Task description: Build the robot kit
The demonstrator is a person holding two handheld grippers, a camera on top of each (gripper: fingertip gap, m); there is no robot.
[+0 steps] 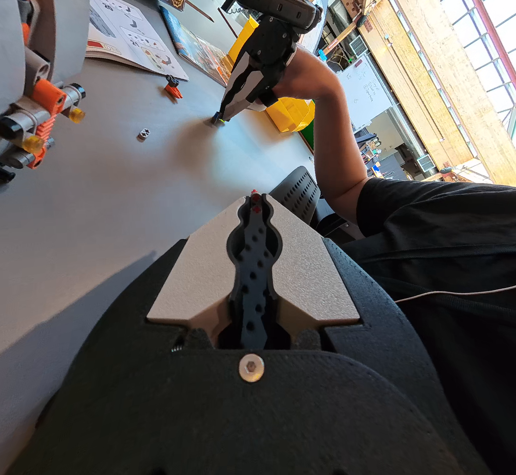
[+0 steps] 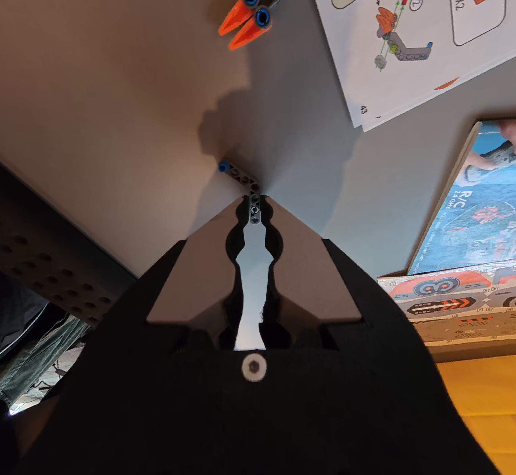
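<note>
My left gripper is shut on a dark perforated beam that runs lengthwise between the fingers, with red pins at the tips. It hovers above the grey table. My right gripper is shut on one arm of a grey bent beam; the other arm sticks out to the left and ends in a blue pin. In the left wrist view the right gripper points down with its tips at the table top.
A grey and orange model fills the left edge. A small grey bush, an orange claw piece, an open instruction booklet, a printed box and a yellow bin lie around. A perforated chair back stands at the table edge. Across from one pair of fingers to the other is roughly 30 centimeters.
</note>
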